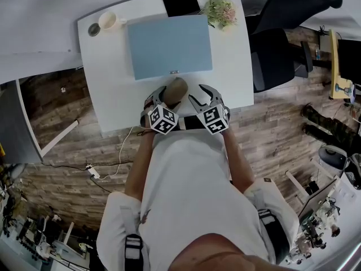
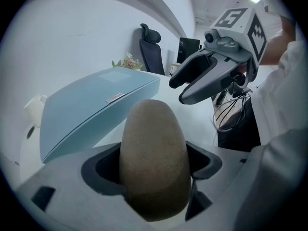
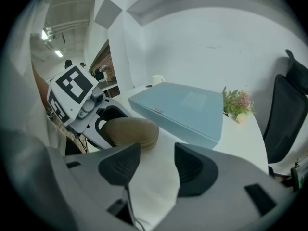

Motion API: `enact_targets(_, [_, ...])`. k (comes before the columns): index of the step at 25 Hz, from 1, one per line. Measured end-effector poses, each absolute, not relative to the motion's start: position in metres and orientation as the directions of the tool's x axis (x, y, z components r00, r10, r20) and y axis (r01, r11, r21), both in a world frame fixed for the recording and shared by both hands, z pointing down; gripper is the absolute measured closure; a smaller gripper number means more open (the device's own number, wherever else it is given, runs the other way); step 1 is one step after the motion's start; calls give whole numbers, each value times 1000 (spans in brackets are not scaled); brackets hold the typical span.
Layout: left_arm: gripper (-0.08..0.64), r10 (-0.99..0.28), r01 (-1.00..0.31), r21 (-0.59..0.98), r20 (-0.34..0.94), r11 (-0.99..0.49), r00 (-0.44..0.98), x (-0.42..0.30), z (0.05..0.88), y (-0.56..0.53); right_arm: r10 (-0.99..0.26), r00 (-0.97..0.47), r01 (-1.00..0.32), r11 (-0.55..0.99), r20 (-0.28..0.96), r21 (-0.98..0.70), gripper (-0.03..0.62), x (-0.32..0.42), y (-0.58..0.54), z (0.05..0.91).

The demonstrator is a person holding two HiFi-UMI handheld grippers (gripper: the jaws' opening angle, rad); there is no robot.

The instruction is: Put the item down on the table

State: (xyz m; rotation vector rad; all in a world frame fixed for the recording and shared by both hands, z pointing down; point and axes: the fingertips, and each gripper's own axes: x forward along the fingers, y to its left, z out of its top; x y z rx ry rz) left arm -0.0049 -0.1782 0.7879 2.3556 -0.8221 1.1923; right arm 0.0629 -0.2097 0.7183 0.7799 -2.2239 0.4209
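Left gripper point(image 2: 153, 173) — jaws clamped on the brown egg-shaped item point(image 2: 153, 143), which fills the lower centre of my left gripper view. Right gripper point(image 3: 156, 166) — jaws apart, only the white table point(image 3: 154, 186) showing between them. In the head view the item sits at the table's near edge, just below the blue case point(image 1: 169, 45) (contact with the tabletop: cannot tell). Mug point(image 1: 108, 21) is upper left.

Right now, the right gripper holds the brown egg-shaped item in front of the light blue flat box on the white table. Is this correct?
No: the left gripper holds the brown egg-shaped item, in front of the light blue flat box on the white table. The left gripper view shows it.
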Motion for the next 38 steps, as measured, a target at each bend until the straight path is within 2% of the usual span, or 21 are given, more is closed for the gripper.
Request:
enact_targets(33, [139, -251, -613, 78, 866, -786, 432, -2, 803, -176, -420, -527, -639, 769, 739, -20, 362, 49, -200, 707])
enact_targets(38, [112, -256, -619, 83, 861, -781, 438, -3, 802, -176, -443, -509, -659, 752, 738, -3, 326, 51, -200, 706])
